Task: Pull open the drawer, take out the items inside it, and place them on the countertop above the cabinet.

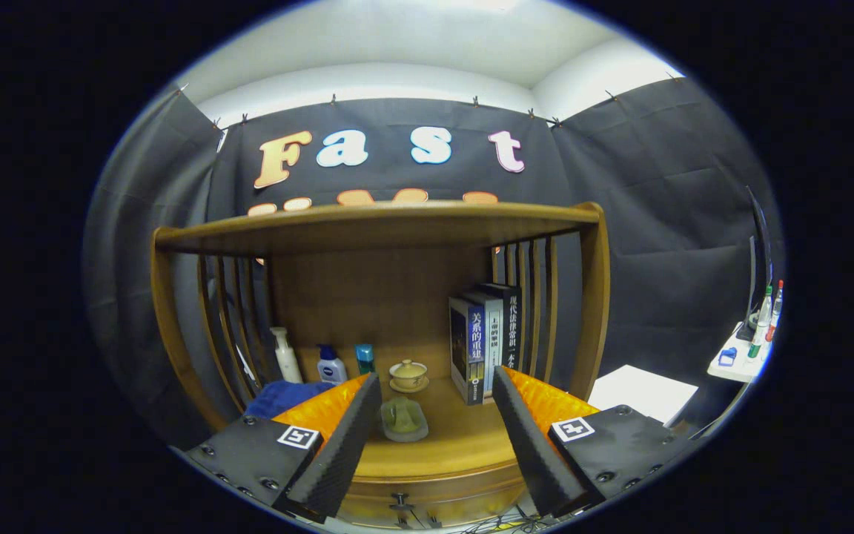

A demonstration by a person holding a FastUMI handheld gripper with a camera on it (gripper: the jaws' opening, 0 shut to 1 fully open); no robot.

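Gripper (pixel 434 423) fingers spread, holding nothing, above the closed drawer (pixel 427 498) (handle (pixel 400 502) between them)

The gripper's (pixel 434 437) spread, empty fingers (pixel 338 452) wear matt, ribbed black pads. Ahead, the wooden countertop (pixel 457 437) gleams, smooth and varnished. Beyond stand glossy books (pixel 480 341).

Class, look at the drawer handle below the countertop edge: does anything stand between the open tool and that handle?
Nothing visible does. The tool is open and empty, and the drawer handle sits low between its fingers, on the cabinet front below the countertop. The green dish rests on the countertop above, off the path.
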